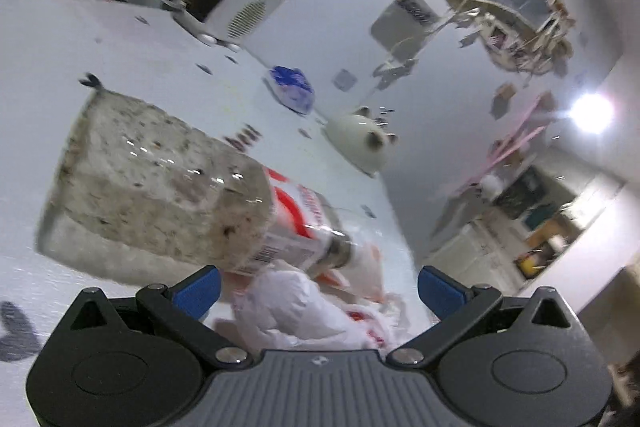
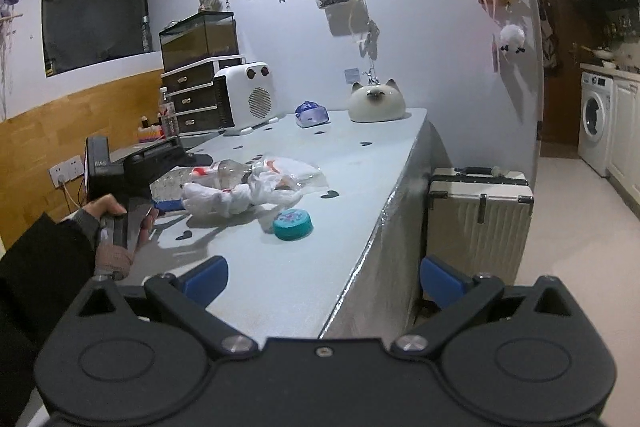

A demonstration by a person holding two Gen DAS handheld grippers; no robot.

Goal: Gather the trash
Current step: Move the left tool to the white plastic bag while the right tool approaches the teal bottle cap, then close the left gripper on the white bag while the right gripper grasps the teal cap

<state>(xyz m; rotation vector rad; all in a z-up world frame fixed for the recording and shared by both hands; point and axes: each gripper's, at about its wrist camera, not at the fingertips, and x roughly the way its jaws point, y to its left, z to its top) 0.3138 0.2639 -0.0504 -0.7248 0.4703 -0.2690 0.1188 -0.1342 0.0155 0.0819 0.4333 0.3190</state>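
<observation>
A clear plastic bottle (image 1: 172, 183) with a red and white label lies on its side on the pale table (image 1: 60, 67). A crumpled white plastic bag (image 1: 296, 307) lies below it, between the fingers of my left gripper (image 1: 318, 291), which is open. In the right wrist view the bag (image 2: 244, 193) and bottle (image 2: 224, 171) lie mid-table, with a teal round lid (image 2: 293, 224) in front of them. The left gripper body (image 2: 132, 167) is at the bag's left side. My right gripper (image 2: 324, 279) is open and empty, above the table's near end.
A blue and white wrapper (image 2: 312, 114), a white cat-shaped ornament (image 2: 376, 103) and a white heater (image 2: 246, 97) stand at the table's far end. A cream suitcase (image 2: 478, 215) stands on the floor right of the table. The table edge (image 2: 372, 239) runs on the right.
</observation>
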